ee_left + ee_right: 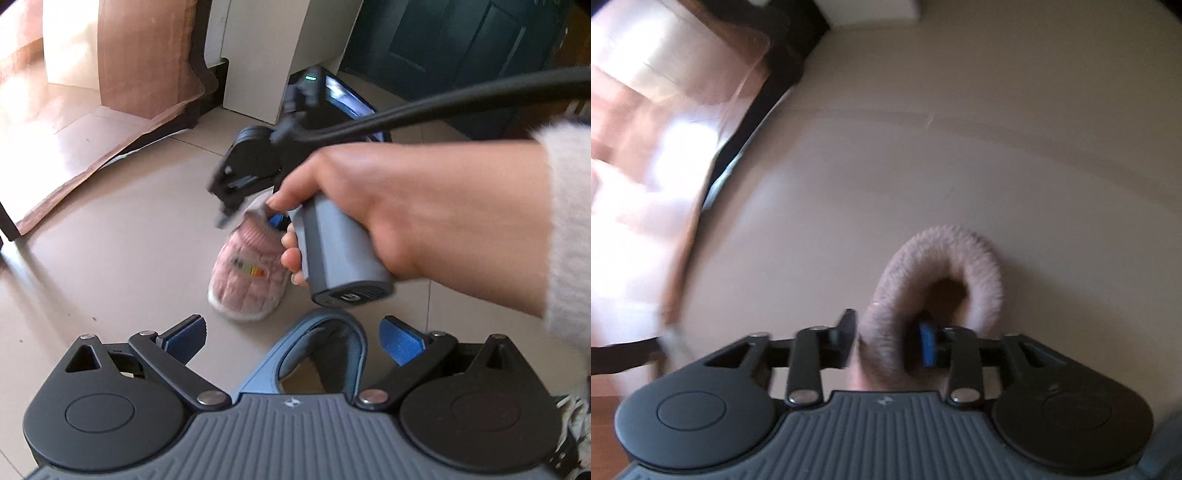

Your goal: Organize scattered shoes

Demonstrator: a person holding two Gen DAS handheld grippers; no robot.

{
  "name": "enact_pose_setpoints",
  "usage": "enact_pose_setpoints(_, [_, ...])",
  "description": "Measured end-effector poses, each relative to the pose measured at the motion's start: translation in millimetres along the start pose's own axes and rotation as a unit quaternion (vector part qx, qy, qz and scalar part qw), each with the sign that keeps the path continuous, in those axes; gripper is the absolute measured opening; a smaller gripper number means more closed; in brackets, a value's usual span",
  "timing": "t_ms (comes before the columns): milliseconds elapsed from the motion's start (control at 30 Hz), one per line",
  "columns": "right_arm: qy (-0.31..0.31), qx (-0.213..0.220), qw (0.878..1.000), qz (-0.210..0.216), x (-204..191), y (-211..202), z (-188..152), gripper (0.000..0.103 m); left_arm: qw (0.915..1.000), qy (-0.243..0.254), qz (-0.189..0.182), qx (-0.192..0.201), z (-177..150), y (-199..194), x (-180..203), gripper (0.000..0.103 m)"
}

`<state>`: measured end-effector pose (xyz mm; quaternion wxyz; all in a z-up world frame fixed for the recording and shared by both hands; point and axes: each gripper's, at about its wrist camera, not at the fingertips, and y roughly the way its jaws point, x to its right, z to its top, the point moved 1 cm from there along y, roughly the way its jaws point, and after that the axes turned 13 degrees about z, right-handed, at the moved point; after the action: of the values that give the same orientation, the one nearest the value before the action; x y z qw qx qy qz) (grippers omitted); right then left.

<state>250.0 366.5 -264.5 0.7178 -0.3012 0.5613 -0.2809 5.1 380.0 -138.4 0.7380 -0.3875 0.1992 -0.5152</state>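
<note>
In the left wrist view a pink fluffy slipper (247, 280) hangs toe-down over the tiled floor. A hand (406, 206) holds my right gripper (251, 218), which is shut on the slipper's collar. The right wrist view shows that gripper (886, 338) with one finger inside the slipper and one outside, clamped on the fuzzy rim (982, 273). My left gripper (293, 334) is open low in its view. A blue slipper (321, 350) lies between its spread fingers, apart from both pads. Whether the pink slipper touches the floor I cannot tell.
A brown curtain (147, 55) hangs at the back left and trails onto the floor. A white post (266, 55), a dark teal door (461, 44) and a blue-framed object (351, 99) stand behind. A black cable (443, 99) crosses overhead. A white sneaker (576, 424) shows at the lower right edge.
</note>
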Motion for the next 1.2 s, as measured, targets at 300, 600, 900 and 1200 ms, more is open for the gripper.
enact_pose_setpoints(300, [-0.010,0.096,0.995,0.011,-15,-100,-5,0.064,0.9989,0.043,-0.003,0.018,13,-43,-2,0.103])
enact_pose_setpoints(600, [-0.084,0.100,0.987,-0.090,-20,-241,-29,0.066,0.9887,0.138,-0.014,0.058,30,-120,22,0.103])
enact_pose_setpoints(900, [-0.045,0.130,0.982,-0.132,17,-445,-120,0.094,0.9446,0.304,-0.102,0.068,88,-155,109,0.103])
enact_pose_setpoints(1200, [-0.068,0.196,0.968,-0.139,97,-447,-112,0.101,0.8409,0.507,-0.157,0.105,136,-51,281,0.103])
